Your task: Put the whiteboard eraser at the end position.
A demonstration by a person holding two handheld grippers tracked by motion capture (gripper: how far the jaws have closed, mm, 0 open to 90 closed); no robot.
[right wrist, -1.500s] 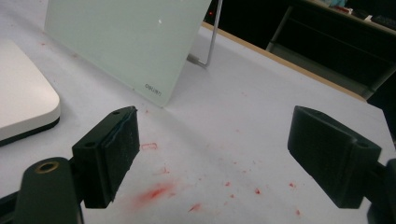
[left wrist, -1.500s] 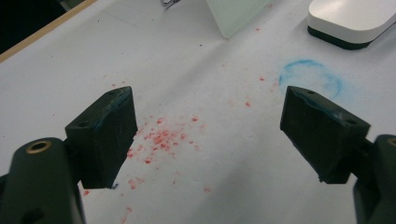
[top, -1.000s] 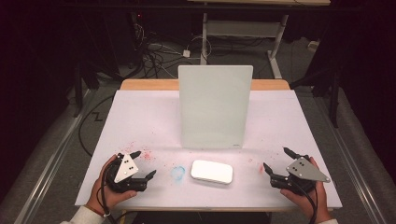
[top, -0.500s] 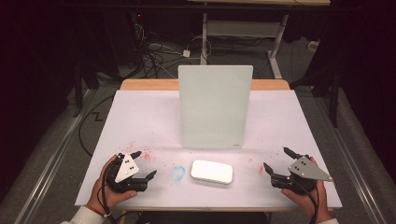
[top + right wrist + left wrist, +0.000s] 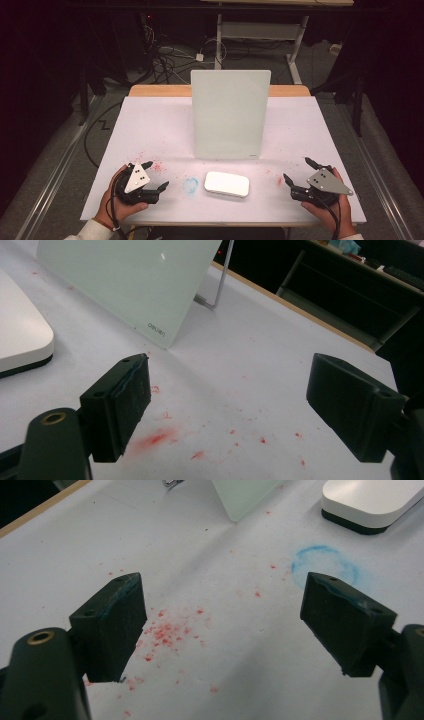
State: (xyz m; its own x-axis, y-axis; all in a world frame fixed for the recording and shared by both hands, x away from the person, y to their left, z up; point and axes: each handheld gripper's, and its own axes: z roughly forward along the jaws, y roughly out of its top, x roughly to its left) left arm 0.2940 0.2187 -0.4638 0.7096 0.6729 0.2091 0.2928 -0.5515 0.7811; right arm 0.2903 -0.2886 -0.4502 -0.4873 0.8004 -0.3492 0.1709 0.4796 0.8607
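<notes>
The right gripper (image 5: 299, 171) jaws have just been closing slightly, yet gape empty like the left gripper (image 5: 154, 175), the flat white rounded plastic eraser (image 5: 226, 184) lying between them.

white eraser (image 5: 226, 184), pale green board (image 5: 230, 114), red specks (image 5: 167, 632)

Overhead view; two low table-level close-ups

White rounded flat box (image 5: 226, 184) at lower centre on white-covered table (image 5: 150, 125). Upright pale glass board (image 5: 229, 114) directly above it. Left gripper (image 5: 155, 176) lower left, right gripper (image 5: 296, 170) lower right, flanking box.
</notes>
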